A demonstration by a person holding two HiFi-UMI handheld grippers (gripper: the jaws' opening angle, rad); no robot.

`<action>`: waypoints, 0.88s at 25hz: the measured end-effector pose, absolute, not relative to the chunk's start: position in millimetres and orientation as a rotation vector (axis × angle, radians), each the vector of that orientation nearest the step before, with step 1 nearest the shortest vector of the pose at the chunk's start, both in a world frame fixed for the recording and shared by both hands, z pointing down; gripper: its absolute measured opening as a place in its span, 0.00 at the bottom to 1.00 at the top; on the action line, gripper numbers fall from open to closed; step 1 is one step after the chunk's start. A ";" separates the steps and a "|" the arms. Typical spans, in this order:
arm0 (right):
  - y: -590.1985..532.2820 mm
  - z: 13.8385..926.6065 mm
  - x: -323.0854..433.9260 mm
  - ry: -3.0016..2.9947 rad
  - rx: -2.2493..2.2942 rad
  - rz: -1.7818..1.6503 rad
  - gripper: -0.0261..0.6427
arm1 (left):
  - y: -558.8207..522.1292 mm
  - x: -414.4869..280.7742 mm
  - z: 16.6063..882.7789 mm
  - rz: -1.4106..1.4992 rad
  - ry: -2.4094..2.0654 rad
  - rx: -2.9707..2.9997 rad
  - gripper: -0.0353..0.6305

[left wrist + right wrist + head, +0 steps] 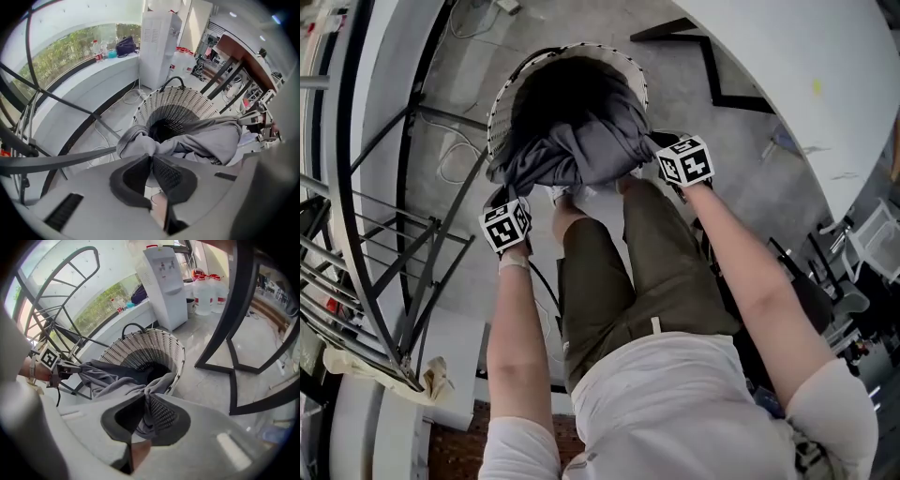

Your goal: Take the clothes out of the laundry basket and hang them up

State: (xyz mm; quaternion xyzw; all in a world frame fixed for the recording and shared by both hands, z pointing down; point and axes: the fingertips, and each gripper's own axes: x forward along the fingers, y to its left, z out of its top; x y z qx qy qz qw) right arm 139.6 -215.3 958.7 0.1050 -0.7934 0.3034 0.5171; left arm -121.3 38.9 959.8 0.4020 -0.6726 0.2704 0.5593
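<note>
A metal rack (394,234) stands to the outer side of the left tongs (500,187), near them but not touching. The left tongs (150,155) point steeply down, and their jaws are pressed together on a bunched corner of the grey garment (201,140). The cloth comes straight out of their tips.

From there the garment (581,141) runs across to the right tongs, held up between the two pairs. It covers the near side of the basket (502,94), whose mouth lies just beyond and below both sets of tips. The dark inside of the basket (178,98) shows past the cloth. Behind the tongs, the person's trousers (628,272) fill the space between the two forearms.

The right tongs (661,150) also point down. Their jaws (144,397) are closed on another fold of the garment (112,380), with cloth visible between the pads. The basket (140,343) sits straight ahead of these tips. Farther ahead stands a water dispenser (164,282), with bottles (206,296) beside it. A black frame (712,66) lies on the floor to the outer side of the right tongs, well apart.
</note>
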 end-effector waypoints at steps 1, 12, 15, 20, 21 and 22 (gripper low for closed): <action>-216.2 950.3 139.9 -1.912 0.263 0.719 0.09 | 41.7 -120.6 951.8 0.648 -1.590 0.955 0.08; -253.7 853.1 142.1 -2.032 0.385 0.643 0.09 | 43.3 -135.4 848.3 0.681 -1.728 1.002 0.08; -269.1 827.2 132.9 -2.090 0.390 0.598 0.09 | 38.2 -145.8 821.5 0.679 -1.792 1.007 0.08; -278.8 774.6 127.9 -2.163 0.402 0.559 0.09 | 49.9 -155.2 773.2 0.635 -1.876 0.947 0.08; -281.1 763.8 126.6 -2.177 0.403 0.548 0.09 | 52.4 -155.2 763.9 0.639 -1.885 0.941 0.08; -283.5 752.8 124.4 -2.192 0.400 0.532 0.09 | 54.3 -154.5 754.5 0.648 -1.894 0.938 0.08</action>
